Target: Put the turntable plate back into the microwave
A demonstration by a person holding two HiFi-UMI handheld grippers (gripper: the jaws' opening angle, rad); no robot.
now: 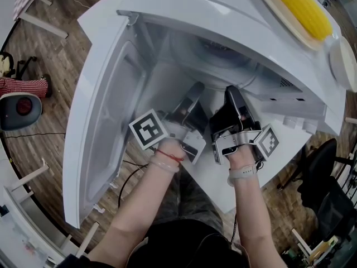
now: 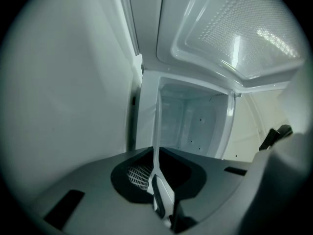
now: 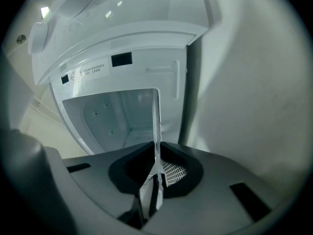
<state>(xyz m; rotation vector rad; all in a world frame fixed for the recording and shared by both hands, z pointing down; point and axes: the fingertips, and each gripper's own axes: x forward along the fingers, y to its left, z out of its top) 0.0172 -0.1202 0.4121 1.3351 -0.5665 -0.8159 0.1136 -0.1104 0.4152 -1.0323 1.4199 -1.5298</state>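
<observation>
Turntable plate (image 2: 157,131), clear glass seen edge-on as a thin pale strip, is pinched by both claws at the mouth of the open microwave (image 1: 223,21). The left claw (image 2: 160,197) and right claw (image 3: 155,192) are each closed tight on its rim. Only the gripper views show that glass edge, while the head view shows the door (image 1: 106,116) swung wide to the left and both forearms stretched forward side by side.

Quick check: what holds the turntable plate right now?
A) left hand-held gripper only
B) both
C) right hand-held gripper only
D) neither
B: the left hand-held gripper and the right hand-held gripper each show jaws shut on the thin edge of the clear turntable plate.
</observation>
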